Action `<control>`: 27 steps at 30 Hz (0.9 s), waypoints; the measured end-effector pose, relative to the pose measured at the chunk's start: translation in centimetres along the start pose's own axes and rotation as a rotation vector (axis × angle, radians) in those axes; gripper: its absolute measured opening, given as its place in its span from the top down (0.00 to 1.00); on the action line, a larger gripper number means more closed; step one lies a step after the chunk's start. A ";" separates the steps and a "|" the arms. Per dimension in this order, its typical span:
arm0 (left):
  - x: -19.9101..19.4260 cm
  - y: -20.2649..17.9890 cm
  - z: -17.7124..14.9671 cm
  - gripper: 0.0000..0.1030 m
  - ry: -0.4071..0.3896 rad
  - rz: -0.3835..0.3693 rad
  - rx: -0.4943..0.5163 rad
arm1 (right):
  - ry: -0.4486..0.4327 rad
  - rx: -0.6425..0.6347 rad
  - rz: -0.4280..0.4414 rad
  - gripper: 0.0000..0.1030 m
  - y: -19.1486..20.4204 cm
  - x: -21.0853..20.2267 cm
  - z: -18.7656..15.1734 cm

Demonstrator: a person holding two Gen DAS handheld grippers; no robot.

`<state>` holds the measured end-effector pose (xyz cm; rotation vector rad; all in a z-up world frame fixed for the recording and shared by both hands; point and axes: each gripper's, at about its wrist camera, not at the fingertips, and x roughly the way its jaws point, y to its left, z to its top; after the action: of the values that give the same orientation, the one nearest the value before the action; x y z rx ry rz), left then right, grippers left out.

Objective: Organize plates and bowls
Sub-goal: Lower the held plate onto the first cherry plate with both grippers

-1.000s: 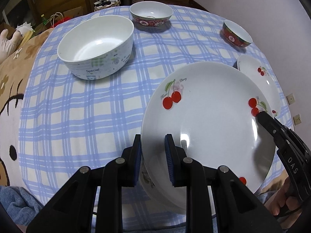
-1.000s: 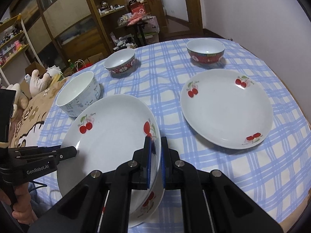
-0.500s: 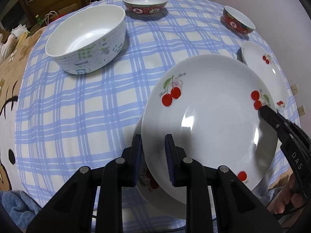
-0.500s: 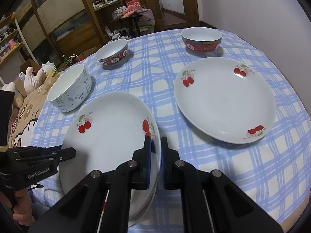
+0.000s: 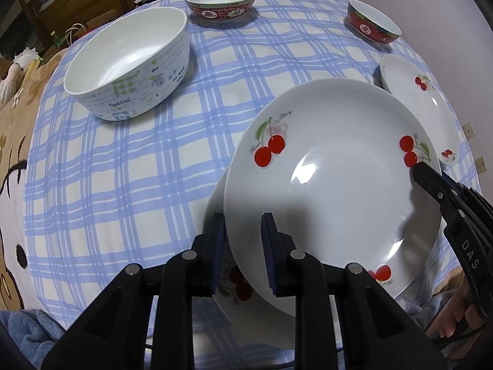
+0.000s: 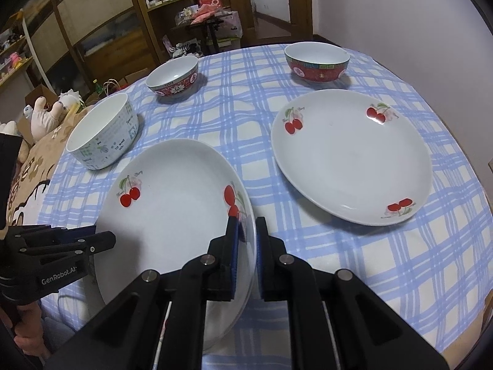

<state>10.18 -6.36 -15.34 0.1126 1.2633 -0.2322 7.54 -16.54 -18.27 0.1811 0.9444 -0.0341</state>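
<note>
Both grippers clamp the top plate (image 5: pixel 332 191): left gripper (image 5: pixel 243 252) and right gripper (image 6: pixel 246 246) fingers pinch opposite rims, holding it tilted over a second plate (image 5: pixel 234 289) on the checked surface (image 5: pixel 123 169).

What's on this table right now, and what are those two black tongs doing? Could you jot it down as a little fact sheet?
surface: round table with a blue checked cloth
held item: cherry plate, gripped at opposite rims by the left tongs and right tongs
beneath it: another cherry plate, only partly visible
second spot: lone cherry plate lying flat to the right
bowls: one white printed bowl, two red-patterned bowls, all empty and apart
people: a hand on the left tongs' handle
</note>
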 end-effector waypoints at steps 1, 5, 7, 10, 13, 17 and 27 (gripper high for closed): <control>0.0 -0.1 0.0 0.78 0.000 0.002 0.004 | 0.001 -0.001 -0.002 0.89 0.0 0.1 0.0; 0.1 -0.1 0.1 0.78 -0.001 0.001 0.012 | 0.002 -0.004 -0.009 0.88 0.0 0.2 -0.1; 0.1 -0.1 0.1 0.78 0.000 -0.001 0.012 | -0.001 -0.010 -0.015 0.88 0.1 0.3 -0.1; 0.1 -0.1 0.0 0.77 0.003 0.002 0.019 | -0.005 -0.019 -0.023 0.87 0.2 0.3 -0.2; 0.0 -0.2 0.0 0.77 0.008 0.008 0.029 | -0.002 -0.017 -0.022 0.87 0.2 0.4 -0.2; -0.2 -0.2 -0.2 0.77 0.014 0.007 0.028 | 0.006 -0.018 -0.020 0.87 0.2 0.5 -0.3; -1.4 -0.1 -1.1 0.77 0.018 0.027 0.032 | -0.005 -0.034 -0.026 0.87 0.5 0.0 -0.3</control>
<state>8.76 -6.10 -14.27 0.1599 1.2757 -0.2285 7.31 -16.03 -18.36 0.1373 0.9419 -0.0427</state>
